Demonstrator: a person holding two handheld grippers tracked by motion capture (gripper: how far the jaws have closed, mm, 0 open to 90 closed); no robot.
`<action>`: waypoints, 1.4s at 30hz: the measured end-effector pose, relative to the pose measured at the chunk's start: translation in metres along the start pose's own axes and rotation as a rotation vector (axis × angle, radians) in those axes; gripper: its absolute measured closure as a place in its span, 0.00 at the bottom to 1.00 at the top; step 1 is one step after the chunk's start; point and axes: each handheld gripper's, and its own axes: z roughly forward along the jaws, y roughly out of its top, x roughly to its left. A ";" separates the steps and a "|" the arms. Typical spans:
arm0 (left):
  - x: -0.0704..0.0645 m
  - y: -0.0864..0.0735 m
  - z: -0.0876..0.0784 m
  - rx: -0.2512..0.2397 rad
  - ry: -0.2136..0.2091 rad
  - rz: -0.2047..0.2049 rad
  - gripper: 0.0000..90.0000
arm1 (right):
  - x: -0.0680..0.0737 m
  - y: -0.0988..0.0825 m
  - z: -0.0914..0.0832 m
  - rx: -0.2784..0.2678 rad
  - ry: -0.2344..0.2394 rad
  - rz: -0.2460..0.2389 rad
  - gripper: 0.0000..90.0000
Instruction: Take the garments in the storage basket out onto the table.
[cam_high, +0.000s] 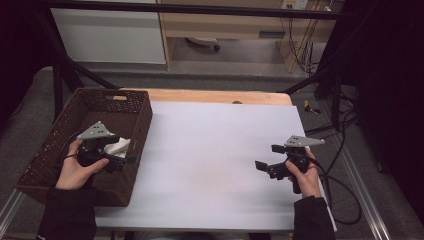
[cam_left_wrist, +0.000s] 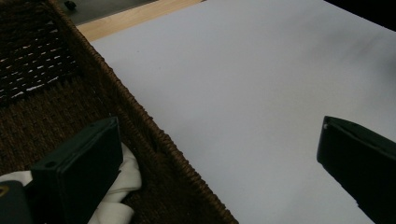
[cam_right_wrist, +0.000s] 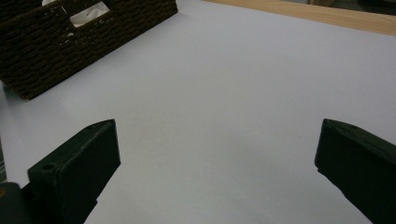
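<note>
While the left gripper (cam_high: 131, 159) hangs spread over the basket's (cam_high: 145, 125) right wall beside a white cloth (cam_high: 117, 146), the right gripper (cam_high: 270, 156) hovers, spread, over the white table (cam_high: 210, 165).

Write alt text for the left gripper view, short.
The left gripper hangs open across the rim of a brown woven basket, one black jaw inside over a crumpled white cloth, the other out over the white table cover. A strip of bare wooden tabletop shows beyond.
</note>
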 end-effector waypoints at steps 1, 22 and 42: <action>0.000 0.000 0.000 0.000 0.000 0.000 0.00 | 0.000 0.000 0.000 0.001 -0.001 0.001 0.01; 0.034 -0.013 -0.026 0.030 0.152 -0.064 0.01 | 0.000 0.000 0.002 0.012 -0.002 0.003 0.01; 0.066 -0.029 -0.029 0.094 0.270 -0.117 0.01 | 0.001 -0.001 0.004 0.026 -0.007 0.001 0.01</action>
